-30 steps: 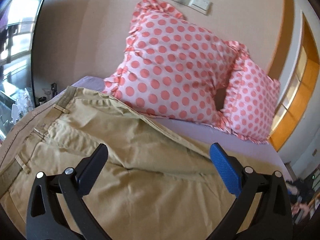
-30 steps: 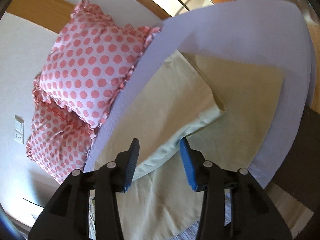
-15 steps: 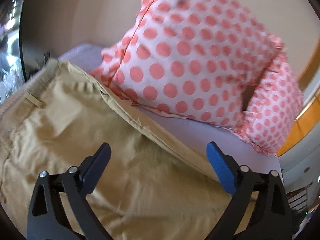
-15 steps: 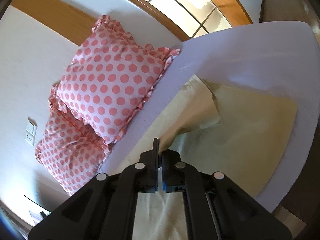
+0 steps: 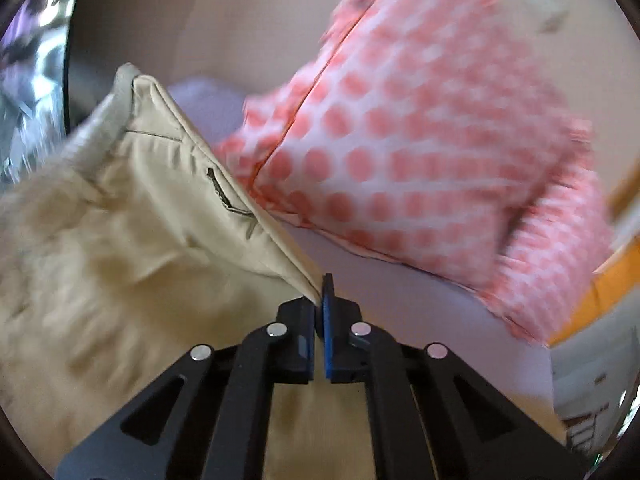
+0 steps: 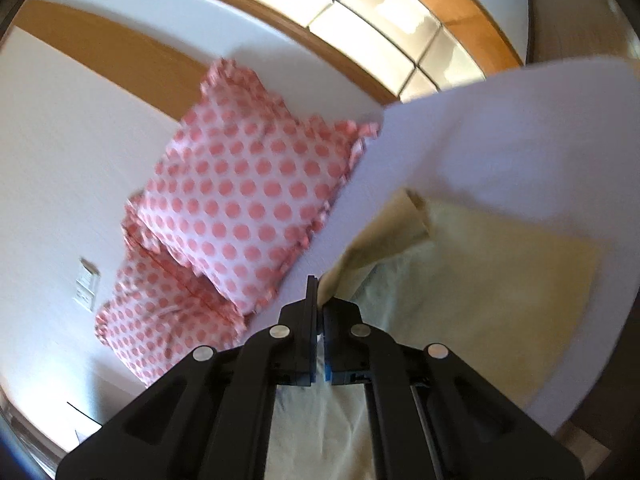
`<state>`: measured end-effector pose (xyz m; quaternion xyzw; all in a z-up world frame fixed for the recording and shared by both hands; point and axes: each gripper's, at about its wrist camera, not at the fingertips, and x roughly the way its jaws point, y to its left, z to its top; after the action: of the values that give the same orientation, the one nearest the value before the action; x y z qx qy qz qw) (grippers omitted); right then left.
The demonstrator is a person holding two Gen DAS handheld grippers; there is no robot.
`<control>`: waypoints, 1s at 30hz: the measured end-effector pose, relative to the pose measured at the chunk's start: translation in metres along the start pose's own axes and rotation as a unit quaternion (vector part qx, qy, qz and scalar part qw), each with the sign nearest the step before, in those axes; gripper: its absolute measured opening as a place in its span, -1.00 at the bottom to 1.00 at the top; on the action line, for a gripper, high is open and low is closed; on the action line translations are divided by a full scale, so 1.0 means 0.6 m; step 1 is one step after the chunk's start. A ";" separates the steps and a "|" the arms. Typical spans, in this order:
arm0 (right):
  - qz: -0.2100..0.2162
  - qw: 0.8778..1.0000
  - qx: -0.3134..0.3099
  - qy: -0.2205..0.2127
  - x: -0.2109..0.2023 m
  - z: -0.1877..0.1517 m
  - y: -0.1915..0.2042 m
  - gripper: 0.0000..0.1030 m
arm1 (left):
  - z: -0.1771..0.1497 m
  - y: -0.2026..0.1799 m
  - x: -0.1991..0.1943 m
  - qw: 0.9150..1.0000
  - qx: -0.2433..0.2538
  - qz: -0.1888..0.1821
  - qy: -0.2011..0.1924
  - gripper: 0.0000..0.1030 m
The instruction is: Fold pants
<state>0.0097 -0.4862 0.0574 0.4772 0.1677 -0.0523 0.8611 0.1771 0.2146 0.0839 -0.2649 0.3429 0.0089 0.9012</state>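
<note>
Khaki pants [image 5: 120, 248] lie on a lilac bed sheet [image 5: 408, 300]. My left gripper [image 5: 320, 300] is shut on the pants' far side seam below the pocket and lifts that edge, so the fabric rises taut toward the waistband. In the right wrist view, my right gripper [image 6: 320, 300] is shut on the far edge of the upper leg of the pants [image 6: 380, 240] and holds it raised. The lower leg [image 6: 500, 292] lies flat on the sheet [image 6: 520, 140].
Two pink polka-dot pillows [image 5: 420, 152] lean on the wall just beyond the pants; they also show in the right wrist view [image 6: 240, 208]. Wall sockets [image 6: 86, 286] sit beside them. The bed's foot edge [image 6: 600, 360] drops off at right.
Both grippers closed: the left went from wide open to shut on the pants' seam, and the right from open to shut on the leg edge. Both edges are now lifted off the bed.
</note>
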 end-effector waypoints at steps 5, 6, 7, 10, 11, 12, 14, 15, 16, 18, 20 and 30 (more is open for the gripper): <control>-0.023 0.999 0.002 -0.022 -0.050 0.005 -0.027 -0.96 | -0.153 0.013 -0.207 0.997 0.054 0.002 -0.056 -0.85; -0.032 0.999 0.008 -0.016 -0.051 0.001 -0.040 -0.96 | -0.184 0.025 -0.223 0.997 0.054 0.009 -0.057 -0.84; -0.041 0.999 0.016 -0.008 -0.049 -0.005 -0.053 -0.96 | -0.227 0.041 -0.236 0.997 0.051 0.022 -0.052 -0.84; -0.063 0.998 0.031 0.009 -0.037 -0.018 -0.083 -0.96 | -0.300 0.078 -0.236 0.999 0.017 0.031 -0.027 -0.84; -0.068 0.997 0.031 0.011 -0.036 -0.021 -0.089 -0.96 | -0.310 0.085 -0.234 0.999 0.011 0.030 -0.024 -0.84; -0.072 0.997 0.031 0.012 -0.036 -0.023 -0.094 -0.96 | -0.326 0.093 -0.234 0.999 0.007 0.033 -0.025 -0.84; -0.073 0.997 0.036 0.015 -0.037 -0.025 -0.103 -0.96 | -0.341 0.101 -0.241 0.999 0.001 0.029 -0.032 -0.84; -0.072 0.997 0.036 0.015 -0.039 -0.026 -0.105 -0.96 | -0.344 0.101 -0.243 0.999 0.002 0.027 -0.038 -0.84; -0.073 0.997 0.034 0.014 -0.041 -0.026 -0.106 -0.96 | -0.347 0.101 -0.245 0.999 0.004 0.027 -0.043 -0.84; -0.076 0.996 0.036 0.014 -0.044 -0.028 -0.110 -0.96 | -0.350 0.097 -0.244 0.999 0.005 0.027 -0.046 -0.84; -0.078 0.996 0.041 0.015 -0.046 -0.030 -0.116 -0.96 | -0.351 0.095 -0.240 0.999 0.003 0.023 -0.045 -0.84; -0.146 0.989 0.023 -0.026 -0.091 -0.027 -0.121 0.27 | -0.375 0.094 -0.255 0.998 0.026 0.018 -0.050 -0.63</control>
<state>-0.0633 -0.5158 0.0093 0.4661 0.2116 -0.1939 0.8369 -0.0891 0.1798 0.0121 -0.2341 0.3020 0.0296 0.9236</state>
